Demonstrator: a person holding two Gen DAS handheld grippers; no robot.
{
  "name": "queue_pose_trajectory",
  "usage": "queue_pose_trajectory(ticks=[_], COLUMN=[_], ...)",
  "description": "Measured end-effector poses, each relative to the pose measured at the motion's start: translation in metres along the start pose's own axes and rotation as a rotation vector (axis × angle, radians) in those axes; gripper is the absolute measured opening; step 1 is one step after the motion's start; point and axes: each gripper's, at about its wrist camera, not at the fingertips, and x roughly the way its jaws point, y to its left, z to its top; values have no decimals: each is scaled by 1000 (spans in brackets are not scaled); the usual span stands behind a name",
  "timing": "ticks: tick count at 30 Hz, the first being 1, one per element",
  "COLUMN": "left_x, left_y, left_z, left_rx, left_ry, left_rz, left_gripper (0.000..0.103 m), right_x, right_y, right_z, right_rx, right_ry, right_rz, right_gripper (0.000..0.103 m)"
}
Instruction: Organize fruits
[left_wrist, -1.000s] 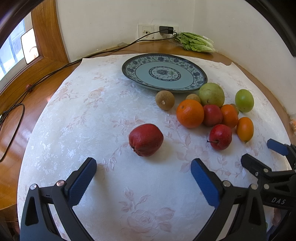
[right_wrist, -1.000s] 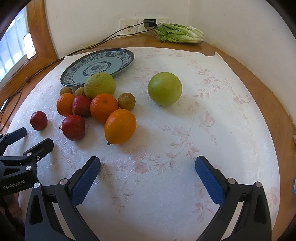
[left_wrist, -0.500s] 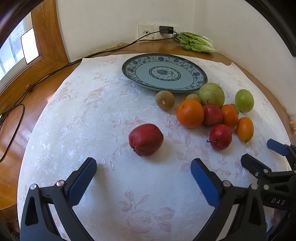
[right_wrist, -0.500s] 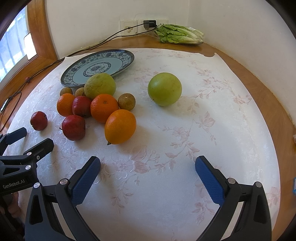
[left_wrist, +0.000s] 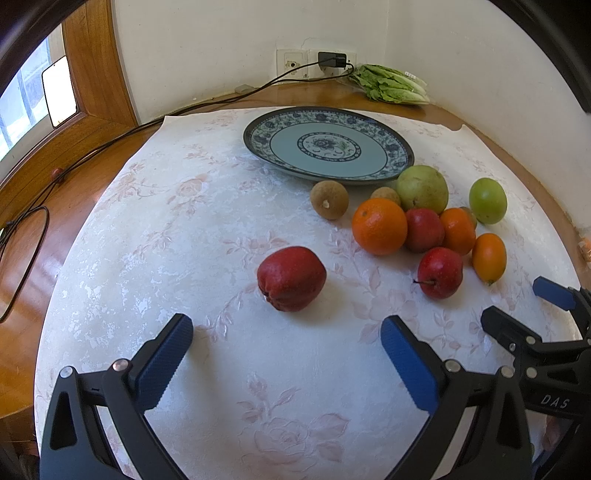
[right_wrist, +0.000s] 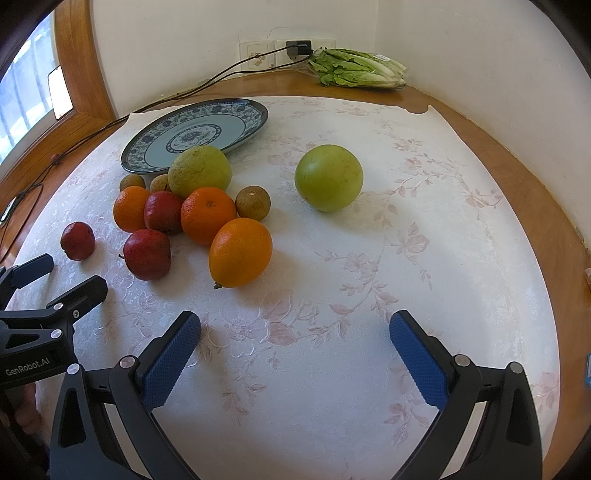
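Blue-and-white porcelain is seen bare: nothing has been set on the plate (left_wrist: 328, 147) yet, so the sorting is judged barely begun. Every fruit is found lying on the floral cloth of the worktop (left_wrist: 192, 229). One red apple (left_wrist: 291, 278) is placed apart, well clear of the rest, while a cluster of oranges (right_wrist: 208, 214), red apples and small brown fruits is bunched just beside the plate's near rim, with a green pear (right_wrist: 199, 170) touching the pile. A round green fruit (right_wrist: 328, 178) is left alone to the right. The left hand-held gripper (left_wrist: 286, 354) is held low and level, its blue pads spread wide apart, and is aimed at the lone apple, nothing being gripped. The right hand-held gripper (right_wrist: 295, 354) is likewise held wide apart and empty, pointed at bare cloth near the front orange (right_wrist: 240, 253).
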Motion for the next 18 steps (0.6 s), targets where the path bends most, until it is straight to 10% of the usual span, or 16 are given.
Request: queue_pose_trajectory(ticks=[18], left_x=[-2], left_y=[-1], left_z=[1], left_rx=[2], left_ry=[1], left_rz=[-1], left_gripper=[103], right_x=[1], right_y=[0], right_z=[0], right_rx=[0], right_ry=[-1], right_rz=[0], right_gripper=[103])
